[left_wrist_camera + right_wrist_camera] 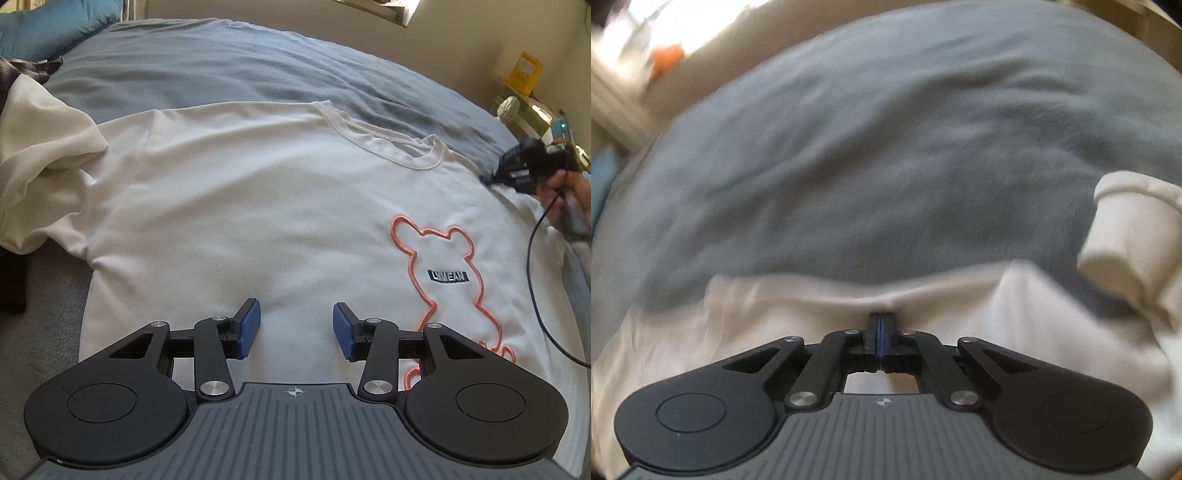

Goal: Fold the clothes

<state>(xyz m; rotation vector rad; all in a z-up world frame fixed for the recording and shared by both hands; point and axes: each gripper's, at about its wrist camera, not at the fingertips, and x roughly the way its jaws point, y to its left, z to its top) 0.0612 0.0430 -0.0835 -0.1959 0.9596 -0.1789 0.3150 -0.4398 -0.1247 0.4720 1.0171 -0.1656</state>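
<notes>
The white cotton sweatshirt with a pink embroidered bear outline (280, 206) lies flat and face up on the grey fleece bedspread (207, 66), which gives you a broad, soft surface to fold on. Your right gripper (882, 325) has its jaws pressed together at the shirt's upper edge, near the shoulder, and a small pucker of white fabric rises just ahead of the tips, so it seems to have a pinch of cloth, probably to lift that side across. Your left gripper (296, 328) hovers over the lower chest with its blue-padded jaws apart and nothing between them, free to pin or take the hem. One sleeve bunches at the left (44, 162), and the ribbed cuff (1134, 236) of the other lies on the bedspread.
</notes>
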